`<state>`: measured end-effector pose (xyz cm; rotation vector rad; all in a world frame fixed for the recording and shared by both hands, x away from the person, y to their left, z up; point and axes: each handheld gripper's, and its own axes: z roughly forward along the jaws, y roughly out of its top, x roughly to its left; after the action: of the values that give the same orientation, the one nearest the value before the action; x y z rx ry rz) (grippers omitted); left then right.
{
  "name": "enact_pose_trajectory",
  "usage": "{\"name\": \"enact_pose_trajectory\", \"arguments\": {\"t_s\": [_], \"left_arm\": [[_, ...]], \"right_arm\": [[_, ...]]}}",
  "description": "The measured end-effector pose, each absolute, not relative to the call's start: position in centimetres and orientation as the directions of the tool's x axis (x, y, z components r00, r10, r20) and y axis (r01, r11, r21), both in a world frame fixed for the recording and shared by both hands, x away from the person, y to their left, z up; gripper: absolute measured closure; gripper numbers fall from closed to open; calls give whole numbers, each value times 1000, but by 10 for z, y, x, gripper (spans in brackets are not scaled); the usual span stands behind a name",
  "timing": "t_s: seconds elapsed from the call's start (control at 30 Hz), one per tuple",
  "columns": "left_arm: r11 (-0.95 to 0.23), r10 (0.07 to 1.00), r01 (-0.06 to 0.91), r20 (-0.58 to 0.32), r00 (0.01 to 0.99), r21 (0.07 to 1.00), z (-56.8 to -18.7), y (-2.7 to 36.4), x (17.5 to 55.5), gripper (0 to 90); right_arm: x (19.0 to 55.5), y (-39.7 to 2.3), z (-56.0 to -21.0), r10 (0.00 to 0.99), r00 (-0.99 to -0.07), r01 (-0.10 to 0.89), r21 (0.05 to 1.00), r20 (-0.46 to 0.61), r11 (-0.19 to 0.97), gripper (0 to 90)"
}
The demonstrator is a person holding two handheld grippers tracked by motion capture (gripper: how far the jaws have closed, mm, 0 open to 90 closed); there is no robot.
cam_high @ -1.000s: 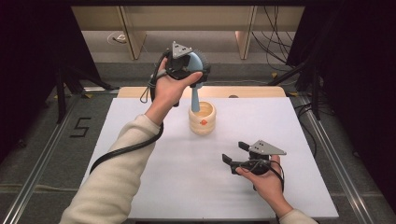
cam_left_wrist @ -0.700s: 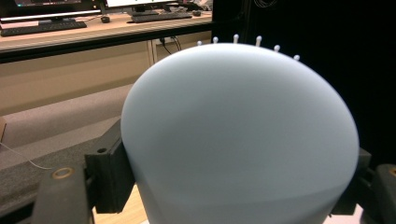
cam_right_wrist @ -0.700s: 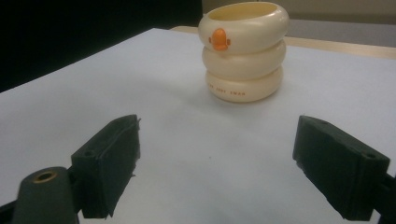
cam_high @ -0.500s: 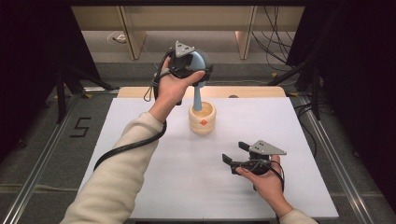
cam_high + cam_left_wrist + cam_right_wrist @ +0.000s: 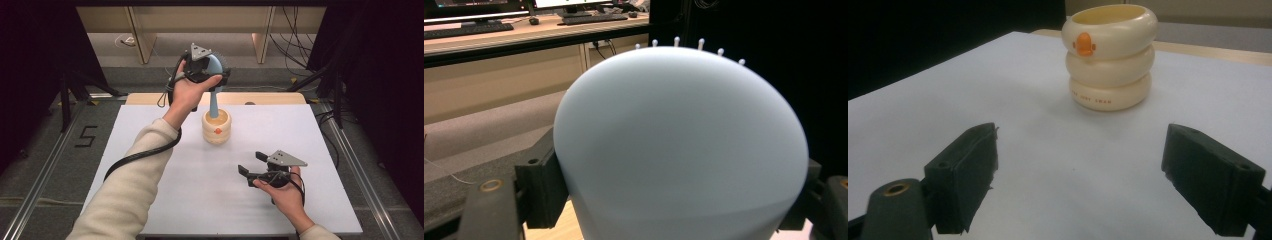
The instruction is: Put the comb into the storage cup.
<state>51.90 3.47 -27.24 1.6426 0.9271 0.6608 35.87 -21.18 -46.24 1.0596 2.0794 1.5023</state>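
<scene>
Setting: white table top (image 5: 165, 200) under dark surroundings, with a wooden strip along its far edge; desks and keyboards sit in the background of the left gripper view.
Landmark: cream holder (image 5: 216, 127), a squat cup made of three stacked rings with an orange mark on its side, standing upright near the far middle of the table.
Brush: pale blue hairbrush (image 5: 215, 80), held upright above the holder; its handle end points down into the holder's mouth, and I cannot tell whether it touches the inside.
Left gripper (image 5: 212, 70): raised directly above the holder, jaws set wide and pressing on either side of the brush's broad head (image 5: 679, 150), bristle tips showing past the top edge.
Right gripper (image 5: 254, 166): on the near-right side of the holder, well apart from it, low over the table, jaws wide apart and empty (image 5: 1078, 175).
Done so far: brush gripped and lined up over the holder.
Left to do, as I judge it: either seat the brush fully and let go, or lift it clear; the pictures do not settle which.
</scene>
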Motion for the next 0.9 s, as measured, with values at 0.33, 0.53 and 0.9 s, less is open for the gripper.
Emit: {"name": "enact_pose_trajectory", "arguments": {"t_s": [0.33,0.53,0.9], "left_arm": [[-115,837,238,-35,545,964,-274,29,524,211],[-115,838,242,-38,545,963,-277,27,528,211],[-114,840,246,-38,541,962,-282,27,534,211]], "right_arm": [[357,-219,-462,754,-644,358,922,133,144,158],[356,-219,-462,753,-644,358,923,132,144,158],[356,-220,-462,752,-645,360,922,135,144,158]]}}
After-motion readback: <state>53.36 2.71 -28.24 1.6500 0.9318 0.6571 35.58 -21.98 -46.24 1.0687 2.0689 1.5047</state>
